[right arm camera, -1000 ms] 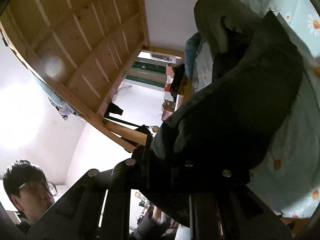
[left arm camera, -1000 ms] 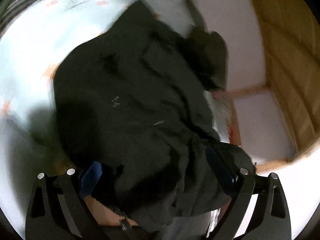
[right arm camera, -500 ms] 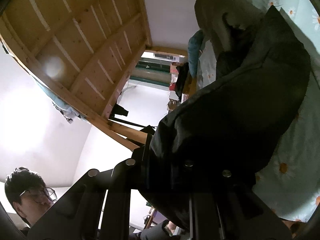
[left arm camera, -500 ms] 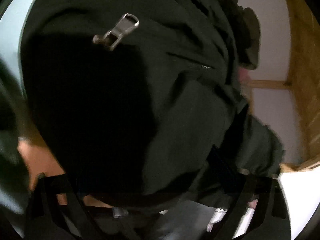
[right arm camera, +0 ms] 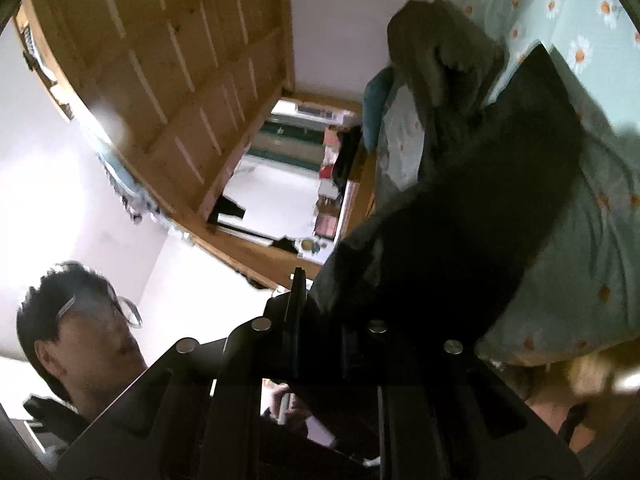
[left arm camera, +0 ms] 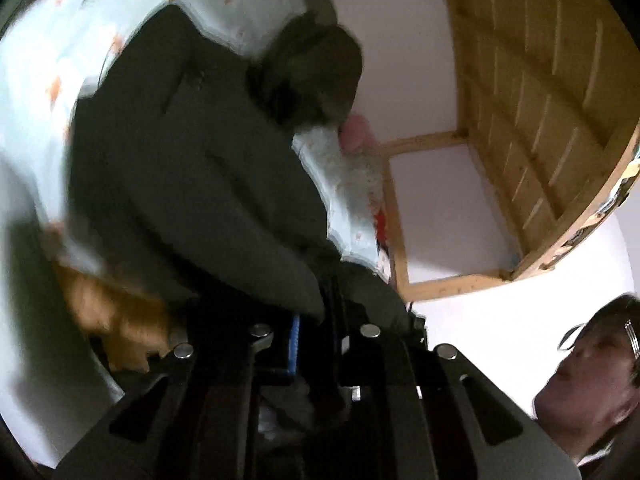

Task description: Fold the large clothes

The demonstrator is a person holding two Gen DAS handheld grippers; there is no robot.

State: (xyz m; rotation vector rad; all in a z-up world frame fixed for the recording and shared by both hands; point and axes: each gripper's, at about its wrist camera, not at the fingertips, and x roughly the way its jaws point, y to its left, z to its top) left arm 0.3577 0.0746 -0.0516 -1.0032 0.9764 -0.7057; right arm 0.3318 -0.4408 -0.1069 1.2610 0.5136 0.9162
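Left wrist view shows the daisy-print bedsheet (left arm camera: 36, 92) under a dark hooded jacket (left arm camera: 192, 168), lifted at its near edge. Left gripper (left arm camera: 316, 320) and right gripper (right arm camera: 320, 320) each pinch fabric. Likely mid-fold; next, carry that edge toward the far hood (right arm camera: 436, 52).

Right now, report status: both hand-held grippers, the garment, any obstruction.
Left hand-held gripper shut on dark jacket. Right hand-held gripper shut on the same jacket. Jacket draped over daisy-print bedding, hood at far end. No obstruction seen.
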